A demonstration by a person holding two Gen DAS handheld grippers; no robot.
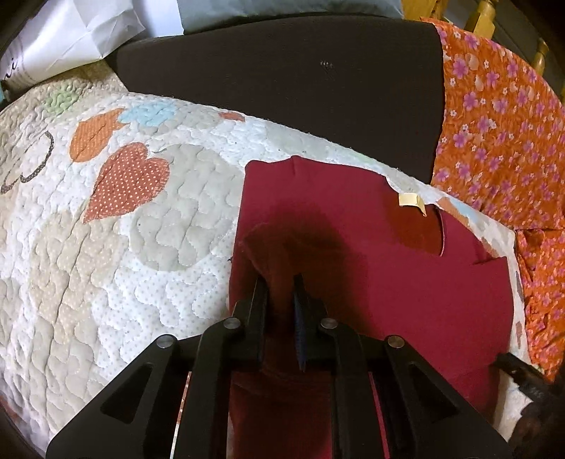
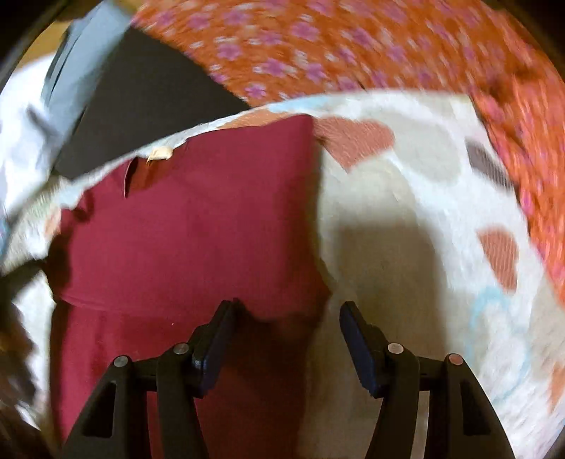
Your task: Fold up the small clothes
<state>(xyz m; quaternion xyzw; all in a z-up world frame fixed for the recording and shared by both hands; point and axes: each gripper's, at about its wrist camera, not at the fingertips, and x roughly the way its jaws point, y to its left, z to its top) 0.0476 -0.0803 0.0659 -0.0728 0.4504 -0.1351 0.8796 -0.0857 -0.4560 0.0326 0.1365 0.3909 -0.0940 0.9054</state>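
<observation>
A small dark red shirt (image 1: 388, 268) lies on a white quilt (image 1: 116, 254) with heart patches. Its neck opening with a cream label (image 1: 411, 200) faces the far edge. My left gripper (image 1: 280, 282) is shut on a raised fold of the shirt's left edge. In the right wrist view the shirt (image 2: 190, 226) lies left of centre, its right side folded to a straight edge. My right gripper (image 2: 286, 310) is open and empty, low over the shirt's near right edge, one finger above the shirt and one above the quilt (image 2: 416, 226).
A dark flat cushion (image 1: 282, 77) lies beyond the quilt. An orange flowered cloth (image 1: 501, 134) lies to the right and also shows in the right wrist view (image 2: 317, 46). White paper (image 1: 70, 39) and a pale blue cloth (image 1: 282, 10) sit at the far left.
</observation>
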